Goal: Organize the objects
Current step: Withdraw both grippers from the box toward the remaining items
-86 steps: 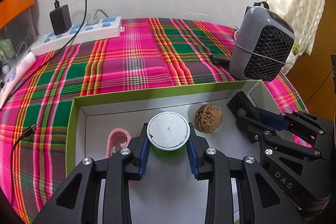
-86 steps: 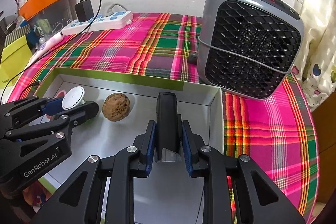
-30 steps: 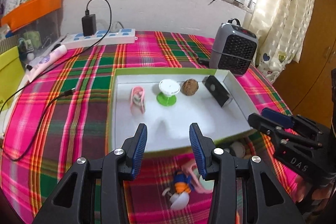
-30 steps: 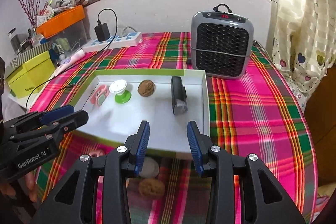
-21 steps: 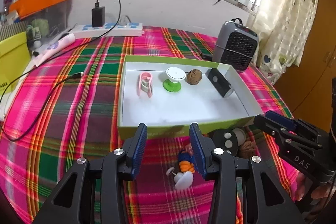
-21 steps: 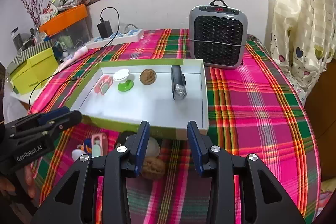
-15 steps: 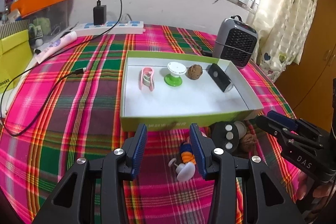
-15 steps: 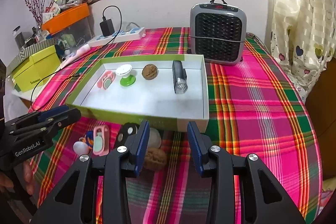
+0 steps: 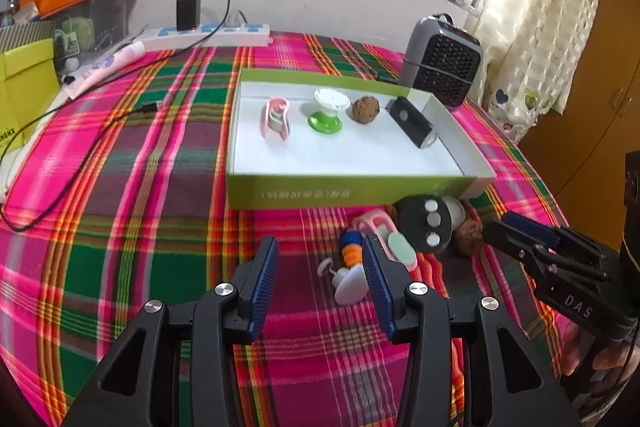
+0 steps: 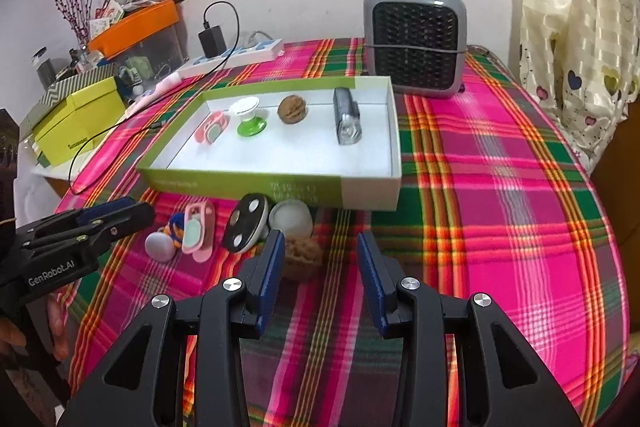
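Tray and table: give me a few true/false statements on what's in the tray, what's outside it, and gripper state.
1. The tray holds four items. True.
2. The flashlight lies outside the tray. False: it lies in the tray, at its right end.
3. A walnut sits on the cloth in front of the tray. True.
4. The right gripper is shut on that walnut. False: it is open, empty.
5. The left gripper is open. True.
6. The heater stands inside the tray. False: behind it.
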`<state>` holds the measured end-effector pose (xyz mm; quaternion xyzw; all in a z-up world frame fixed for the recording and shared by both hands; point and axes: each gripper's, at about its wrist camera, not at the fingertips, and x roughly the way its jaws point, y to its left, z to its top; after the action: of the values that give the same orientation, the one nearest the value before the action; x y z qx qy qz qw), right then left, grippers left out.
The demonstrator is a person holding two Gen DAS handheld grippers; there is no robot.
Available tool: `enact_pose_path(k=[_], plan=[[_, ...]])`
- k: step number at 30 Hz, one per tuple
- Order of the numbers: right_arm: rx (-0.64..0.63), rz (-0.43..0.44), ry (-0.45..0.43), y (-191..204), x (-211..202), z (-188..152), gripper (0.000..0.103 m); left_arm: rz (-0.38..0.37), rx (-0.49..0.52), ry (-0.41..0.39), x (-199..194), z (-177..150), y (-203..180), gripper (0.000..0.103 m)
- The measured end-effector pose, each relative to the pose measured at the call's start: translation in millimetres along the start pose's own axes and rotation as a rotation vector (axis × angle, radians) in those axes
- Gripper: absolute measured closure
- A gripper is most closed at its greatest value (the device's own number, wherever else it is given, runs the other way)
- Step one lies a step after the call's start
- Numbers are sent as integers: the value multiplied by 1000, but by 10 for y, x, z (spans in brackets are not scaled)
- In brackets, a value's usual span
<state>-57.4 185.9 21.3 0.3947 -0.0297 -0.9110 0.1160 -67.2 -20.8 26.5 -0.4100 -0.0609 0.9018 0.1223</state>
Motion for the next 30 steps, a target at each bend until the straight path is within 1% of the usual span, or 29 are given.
enact_pose_path(k=[8, 11, 12, 30], plan=[[-26, 24, 31, 62, 84, -32, 64, -31, 4, 25, 55, -95, -24, 60], [-36, 29, 38, 85, 111, -38, 56, -40, 2, 29, 78, -108, -36, 60], [-38, 26, 39, 91, 122, -38, 56, -39, 2, 31, 88, -110, -38, 60], [-58, -23, 85, 74, 249, -32, 56, -13, 27, 37, 159, -91, -80, 60]])
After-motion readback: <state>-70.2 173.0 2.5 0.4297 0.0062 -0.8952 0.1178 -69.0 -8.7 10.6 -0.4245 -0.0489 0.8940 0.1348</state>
